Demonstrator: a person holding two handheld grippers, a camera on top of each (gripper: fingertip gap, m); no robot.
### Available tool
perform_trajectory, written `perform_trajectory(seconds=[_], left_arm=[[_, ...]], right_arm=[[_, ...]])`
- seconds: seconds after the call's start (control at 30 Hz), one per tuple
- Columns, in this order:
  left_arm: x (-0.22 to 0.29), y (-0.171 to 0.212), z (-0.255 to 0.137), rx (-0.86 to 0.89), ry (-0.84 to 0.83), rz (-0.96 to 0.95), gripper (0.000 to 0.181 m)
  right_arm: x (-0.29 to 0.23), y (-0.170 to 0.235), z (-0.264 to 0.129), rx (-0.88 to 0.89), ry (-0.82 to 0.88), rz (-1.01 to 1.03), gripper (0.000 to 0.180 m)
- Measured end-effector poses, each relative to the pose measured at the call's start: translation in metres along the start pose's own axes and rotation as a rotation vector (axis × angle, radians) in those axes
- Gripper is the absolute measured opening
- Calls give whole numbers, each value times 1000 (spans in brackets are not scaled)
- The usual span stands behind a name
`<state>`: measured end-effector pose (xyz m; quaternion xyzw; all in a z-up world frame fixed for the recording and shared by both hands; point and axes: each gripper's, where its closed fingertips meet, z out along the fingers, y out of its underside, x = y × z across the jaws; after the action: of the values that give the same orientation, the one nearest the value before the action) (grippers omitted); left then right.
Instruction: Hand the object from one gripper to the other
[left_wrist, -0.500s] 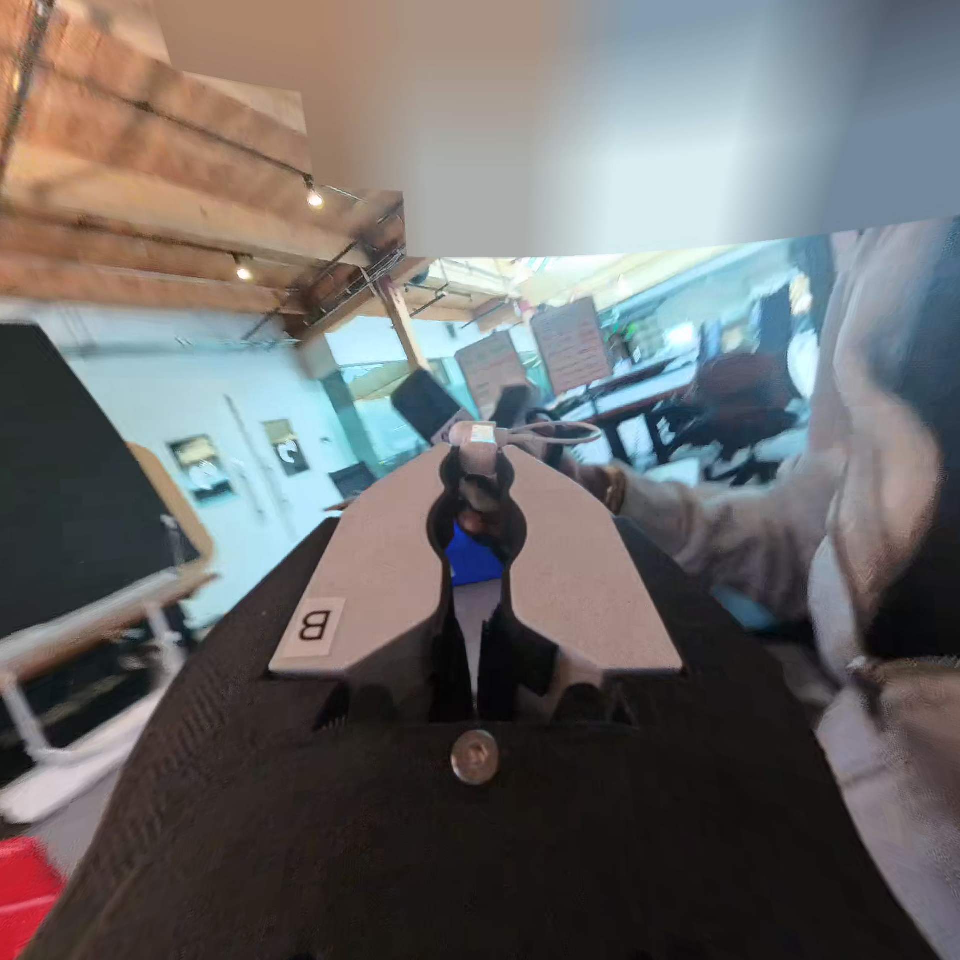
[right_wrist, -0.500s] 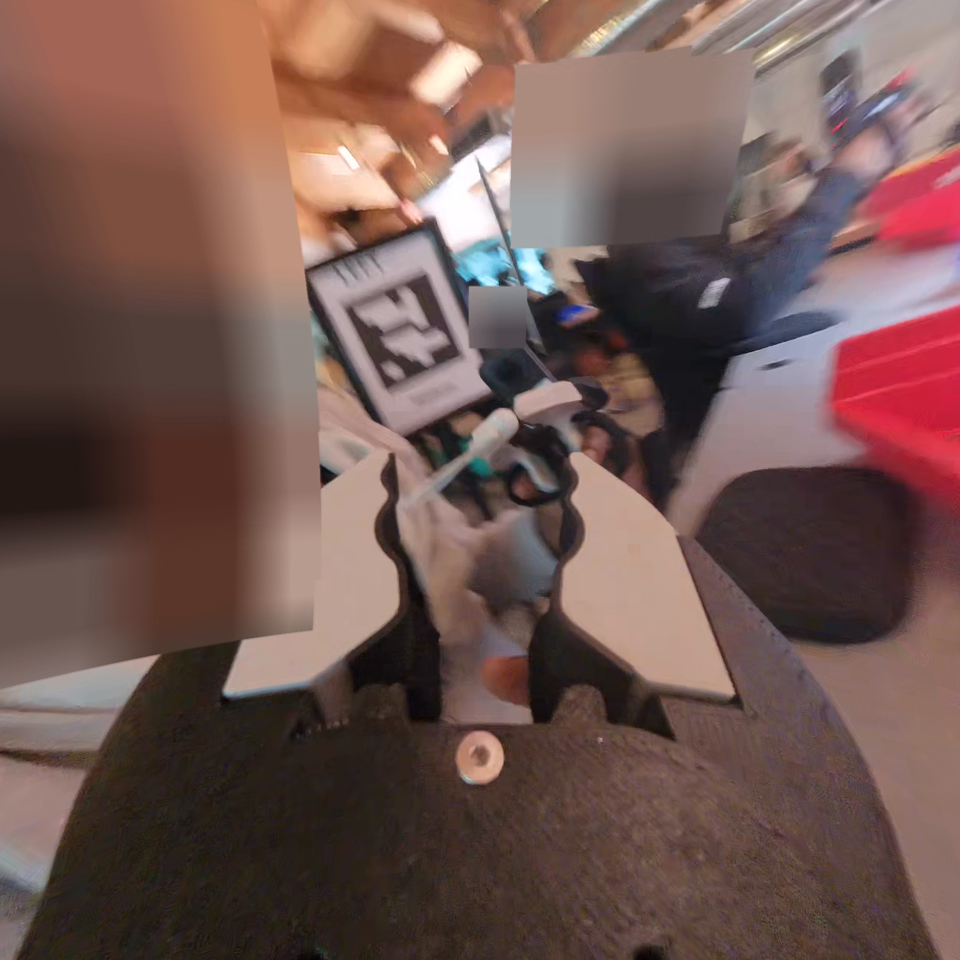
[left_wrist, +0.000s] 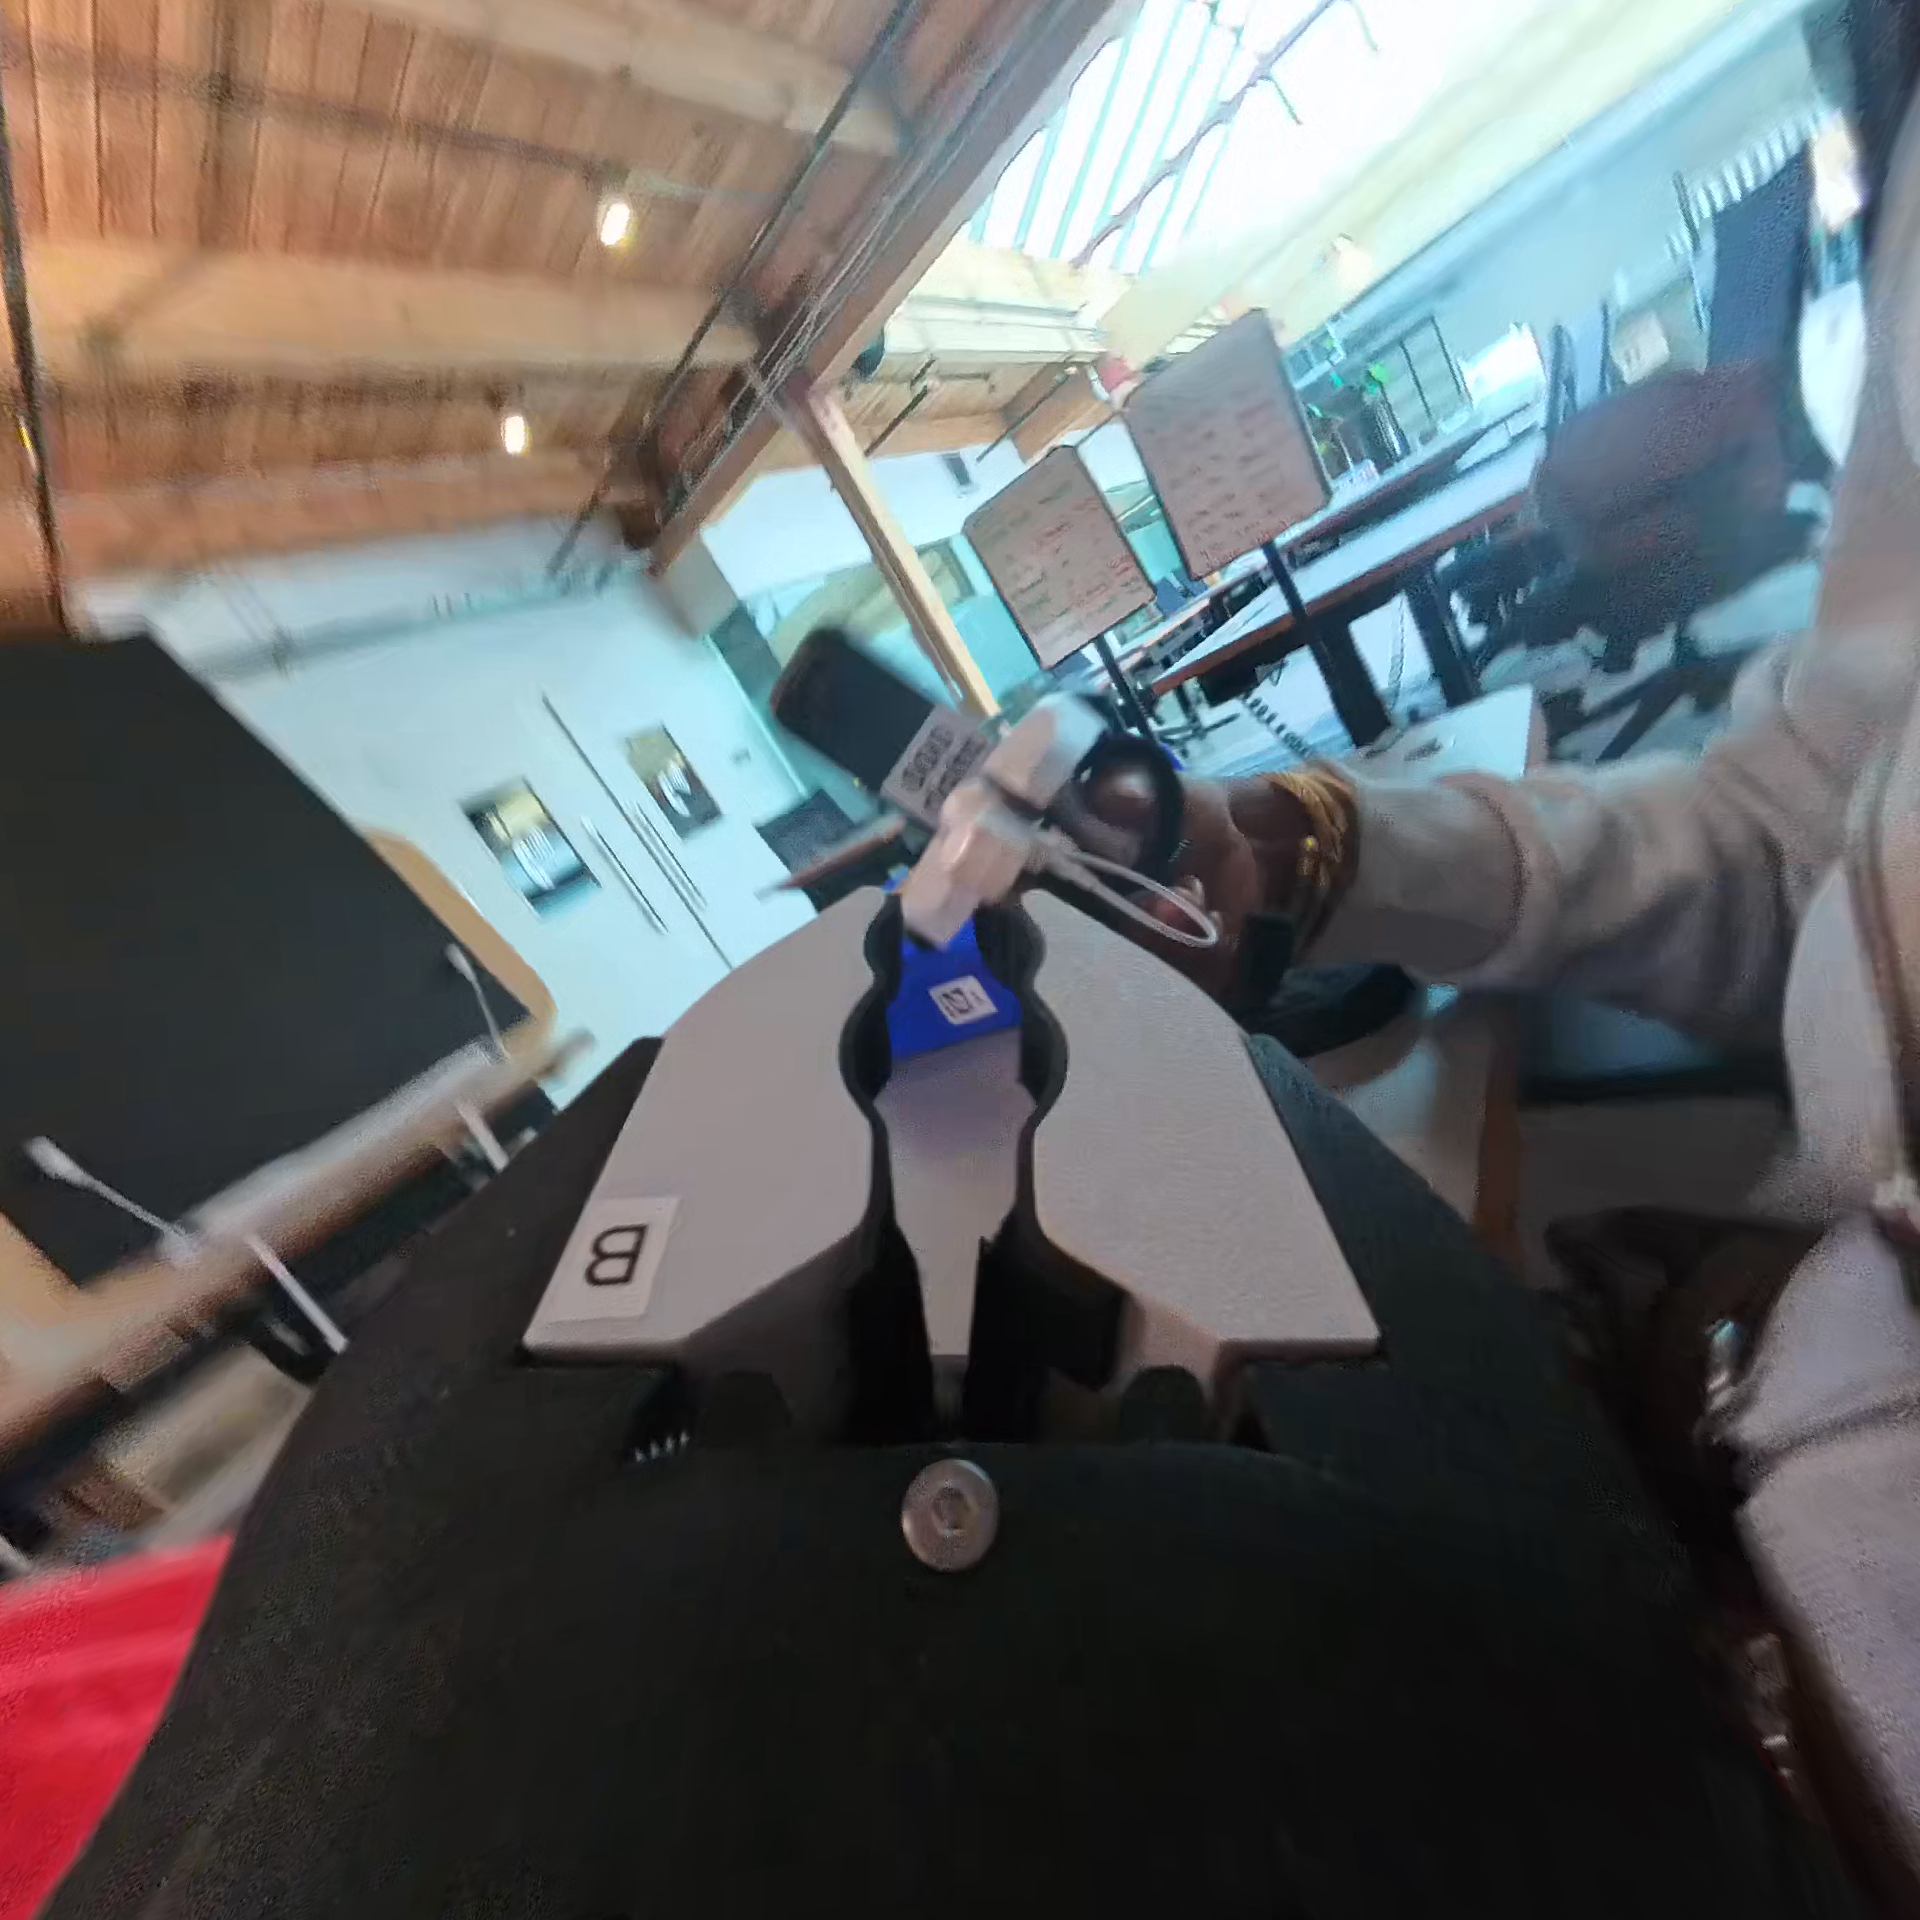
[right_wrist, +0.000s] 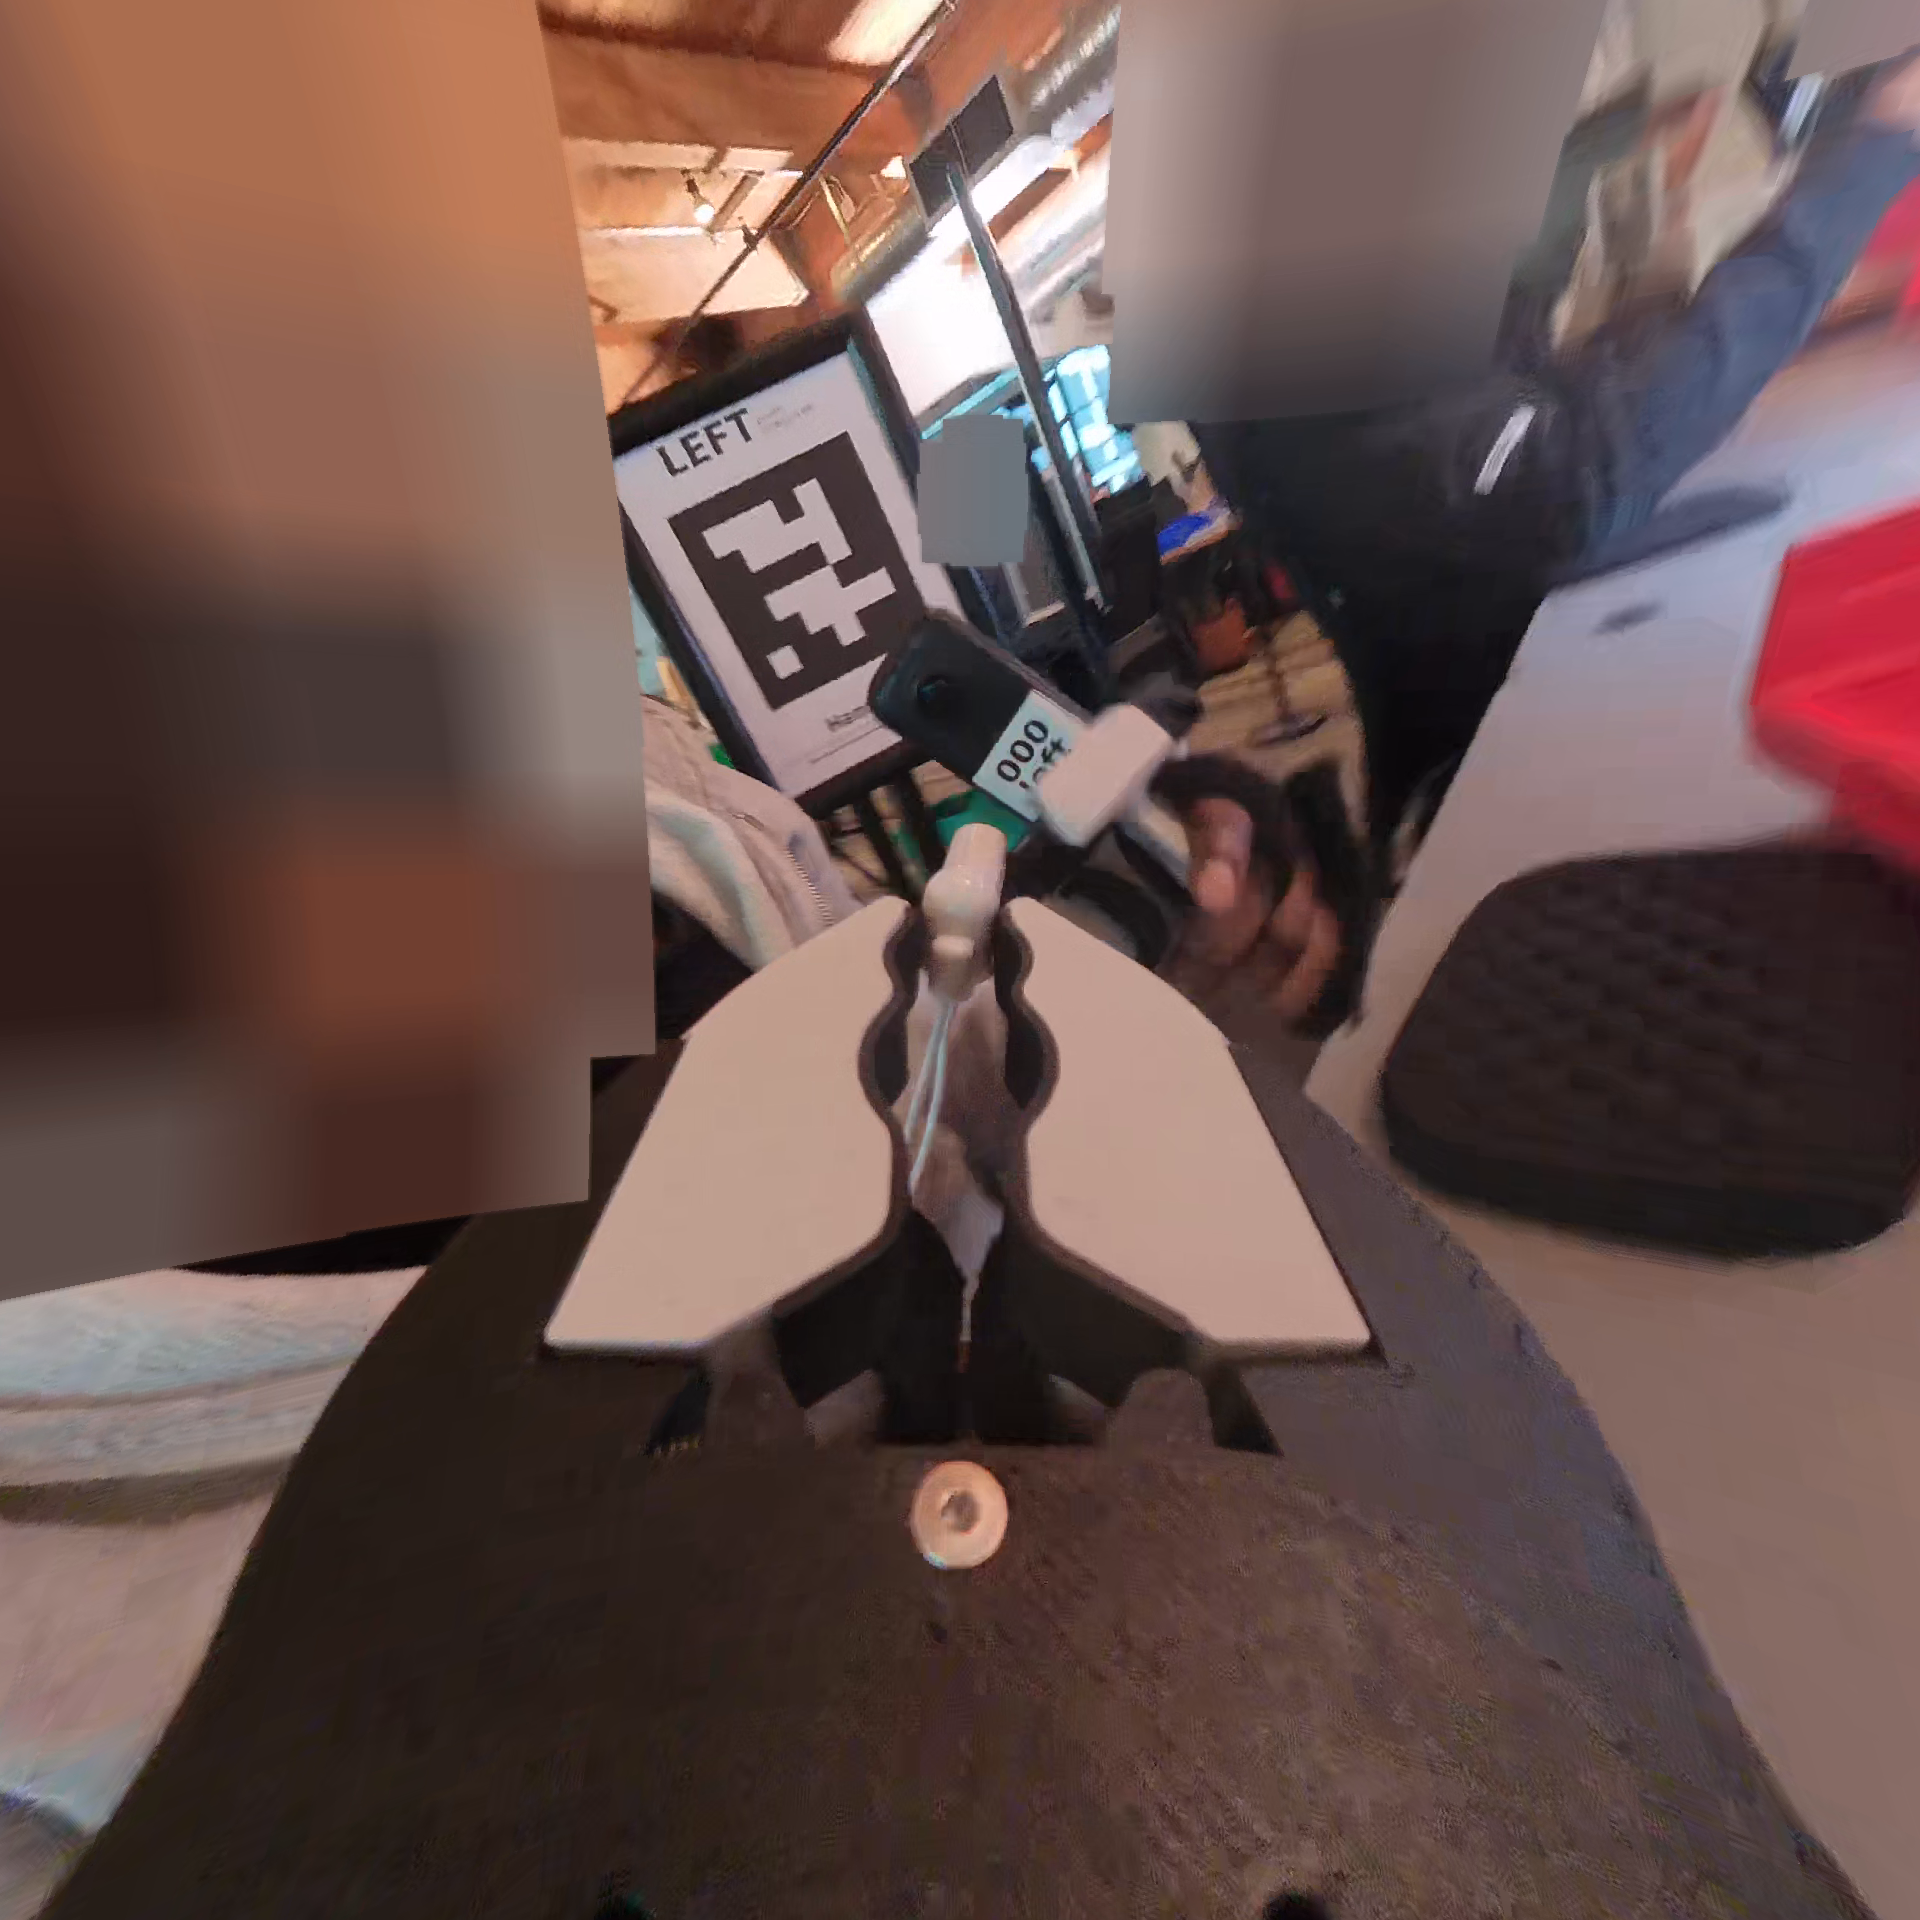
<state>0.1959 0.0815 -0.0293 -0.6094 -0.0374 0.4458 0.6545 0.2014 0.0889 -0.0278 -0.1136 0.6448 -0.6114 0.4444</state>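
The object is a small white capsule-shaped piece (right_wrist: 961, 914) with a thin white cord loop. In the right wrist view my right gripper (right_wrist: 958, 927) is shut on it at the fingertips, and the loop hangs back between the fingers. In the left wrist view the same piece (left_wrist: 966, 852) sits just beyond my left gripper (left_wrist: 951, 925), which is open, with a gap on both sides of the piece's lower end. A finger of the right gripper (left_wrist: 1049, 743) shows behind the piece. A finger of the left gripper (right_wrist: 1107, 774) shows beyond it in the right wrist view.
A person's light sleeve (left_wrist: 1558, 883) and hand reach in from the right. A blue block (left_wrist: 951, 1003) lies below, between the left fingers. A black pad (right_wrist: 1662, 1049) and a red bin (right_wrist: 1849, 675) sit on a white table at right. A marker board (right_wrist: 790, 582) stands behind.
The white piece was clamped in the left gripper with the right gripper open. Now the right gripper has shut on it and the left gripper has opened.
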Motion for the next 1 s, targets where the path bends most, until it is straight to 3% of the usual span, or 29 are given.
perform_trajectory(seconds=[0.03,0.13,0.23,0.33,0.5,0.6,0.7,0.77,0.9,1.0], left_arm=[[-5,6,2,-32,-8,-133,24],[-6,17,7,-81,90,-699,33],[3,-2,8,38,321,-1175,36],[12,-1,12,10,364,-1232,37],[18,-2,15,-11,372,-1223,35],[20,-3,14,-4,382,-1185,14],[16,-9,12,50,356,-1061,13],[7,-19,7,144,283,-868,13],[-4,-25,-3,189,95,-381,13],[-5,-26,-6,177,33,-171,13]], right_arm=[[-2,-5,-2,13,24,-106,13],[-5,-15,-10,-6,207,-599,13],[-7,-8,-14,-207,402,-1223,14],[-5,-5,-18,-346,504,-1487,13],[-5,6,-16,-411,453,-1517,13],[-2,12,-13,-461,457,-1529,14],[-3,6,-11,-409,496,-1449,14],[-4,-11,-14,-269,534,-1247,27],[-4,-26,-20,-18,356,-494,60],[-3,-19,-18,27,159,-85,56]])
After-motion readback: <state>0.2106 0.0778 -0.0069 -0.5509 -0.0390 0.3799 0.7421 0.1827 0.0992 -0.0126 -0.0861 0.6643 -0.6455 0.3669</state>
